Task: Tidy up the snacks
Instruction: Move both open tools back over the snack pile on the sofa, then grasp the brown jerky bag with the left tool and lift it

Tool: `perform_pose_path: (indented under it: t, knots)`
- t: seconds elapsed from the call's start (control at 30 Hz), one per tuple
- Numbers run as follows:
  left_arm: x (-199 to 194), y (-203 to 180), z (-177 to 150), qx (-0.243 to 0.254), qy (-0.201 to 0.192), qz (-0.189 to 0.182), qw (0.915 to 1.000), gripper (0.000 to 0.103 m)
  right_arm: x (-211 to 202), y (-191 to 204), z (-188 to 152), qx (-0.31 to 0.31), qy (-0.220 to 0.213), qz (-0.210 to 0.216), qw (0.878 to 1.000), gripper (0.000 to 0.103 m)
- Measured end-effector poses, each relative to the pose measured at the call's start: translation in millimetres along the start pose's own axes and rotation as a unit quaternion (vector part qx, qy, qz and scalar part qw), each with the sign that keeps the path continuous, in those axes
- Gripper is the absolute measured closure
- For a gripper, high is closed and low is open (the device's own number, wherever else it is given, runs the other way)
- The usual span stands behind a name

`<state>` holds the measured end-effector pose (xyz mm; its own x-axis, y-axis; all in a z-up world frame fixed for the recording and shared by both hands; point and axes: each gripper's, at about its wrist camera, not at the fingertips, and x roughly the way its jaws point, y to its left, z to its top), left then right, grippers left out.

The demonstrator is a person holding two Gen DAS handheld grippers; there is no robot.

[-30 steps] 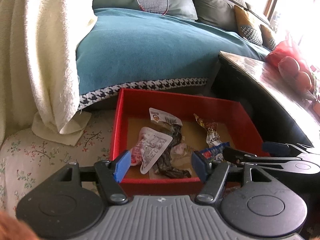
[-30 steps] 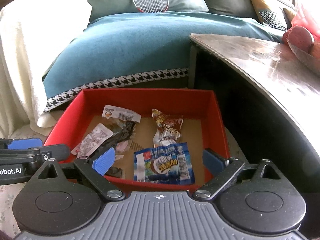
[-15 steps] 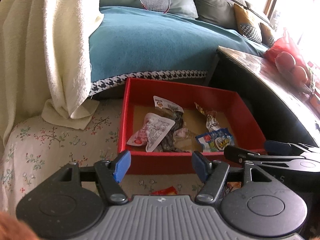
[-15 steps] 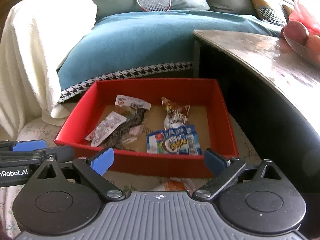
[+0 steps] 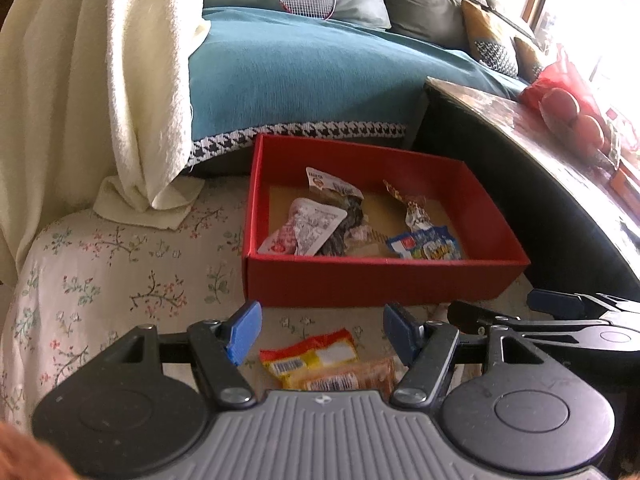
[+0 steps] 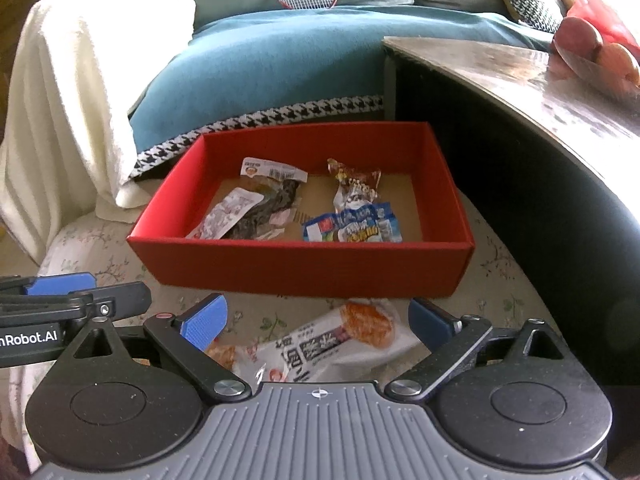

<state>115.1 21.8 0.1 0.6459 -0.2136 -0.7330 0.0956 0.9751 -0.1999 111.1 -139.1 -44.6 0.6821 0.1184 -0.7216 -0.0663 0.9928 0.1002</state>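
Currently the red box (image 6: 304, 268) sits on the floral cloth (image 5: 120, 264), holding four snack packets, among them a blue packet (image 6: 352, 228). Left gripper (image 5: 320, 332) spread, empty, above a yellow-orange packet (image 5: 308, 356) outside the box. Right gripper (image 6: 316, 320) spread, empty, above a white packet (image 6: 320, 348).

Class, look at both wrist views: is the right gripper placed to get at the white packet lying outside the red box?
Probably yes. The right gripper is open, the white packet lies bare on the floral cloth between its jaws, and nothing covers it.
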Motion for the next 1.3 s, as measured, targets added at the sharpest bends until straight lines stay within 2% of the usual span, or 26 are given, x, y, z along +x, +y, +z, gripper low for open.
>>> perform_pose_path:
  t: [0.23,0.53,0.73,1.17,1.3]
  knots:
    - [-9.5,-0.8,-12.7,-0.002,0.003,-0.001,1.0000,0.043,-12.1,-2.6,-12.7,0.010,0.004,0.000,1.000,0.002]
    - [-16.9,-6.4,-32.5,0.013,0.019,-0.004,0.9997,0.043,-23.5,-4.1,-36.1,0.022,0.029,-0.008,0.999,0.002]
    - [-17.0,-8.9,-44.9,0.013,0.039,-0.013,0.9991,0.043,-29.9,-9.6,-46.9,0.031,0.044,-0.023,0.998,0.002]
    - [9.5,-17.2,-67.4,-0.027,0.097,-0.009,0.9949,0.043,-45.7,-43.9,-55.1,0.070,0.041,-0.026,0.996,0.001]
    - [17.3,-25.0,-67.0,-0.046,0.098,-0.010,0.9941,0.043,-47.5,-47.9,-55.6,0.075,0.040,-0.020,0.996,0.001]
